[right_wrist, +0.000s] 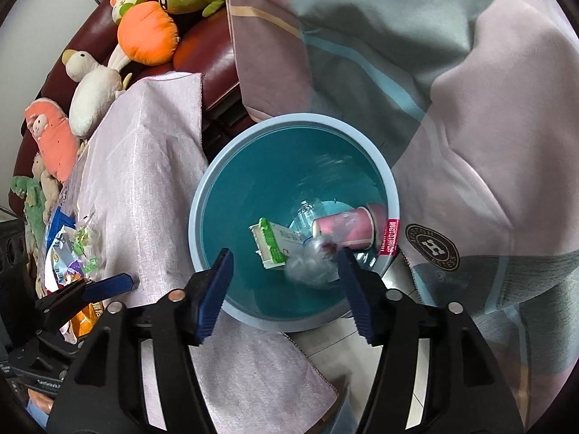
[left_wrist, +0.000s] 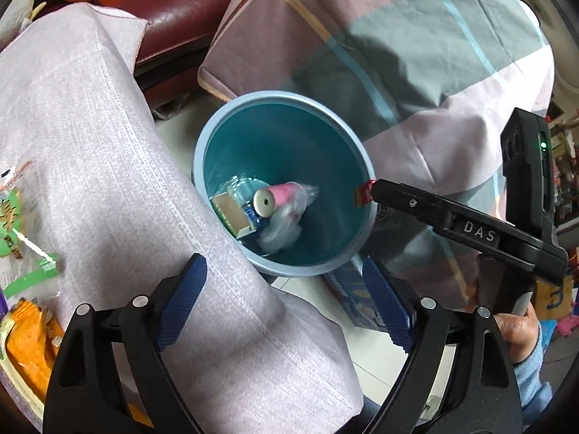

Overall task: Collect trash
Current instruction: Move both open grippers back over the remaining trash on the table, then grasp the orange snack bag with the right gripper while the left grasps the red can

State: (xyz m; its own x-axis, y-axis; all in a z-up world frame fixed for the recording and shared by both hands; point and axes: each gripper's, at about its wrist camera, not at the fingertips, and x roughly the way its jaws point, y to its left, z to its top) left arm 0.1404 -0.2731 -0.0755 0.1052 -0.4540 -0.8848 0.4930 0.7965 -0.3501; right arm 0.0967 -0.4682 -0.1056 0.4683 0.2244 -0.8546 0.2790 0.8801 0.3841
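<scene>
A blue trash bin (left_wrist: 356, 152) (right_wrist: 206, 195) stands on the floor between a cloth-covered table and a plaid-covered seat. Inside it lie a pink cup (left_wrist: 278, 197) (right_wrist: 347, 231), a clear plastic bottle (right_wrist: 307, 217), a green-and-white carton (right_wrist: 271, 244) and a crumpled clear wrapper (left_wrist: 280, 231) (right_wrist: 315, 260). My right gripper (right_wrist: 284, 275) is open and empty above the bin's near side; it also shows in the left wrist view (left_wrist: 376, 190) by the bin's right rim. My left gripper (left_wrist: 286, 289) is open and empty over the table edge beside the bin. Snack wrappers (left_wrist: 25, 246) (right_wrist: 72, 253) lie on the table.
The table has a pale woven cloth (left_wrist: 108, 166) (right_wrist: 152, 181). A plaid blanket (left_wrist: 416, 58) (right_wrist: 452, 90) hangs right of the bin. A dark red sofa (right_wrist: 213, 61) with several plush toys (right_wrist: 144, 36) stands behind. A blue box (left_wrist: 353, 296) lies on the tiled floor.
</scene>
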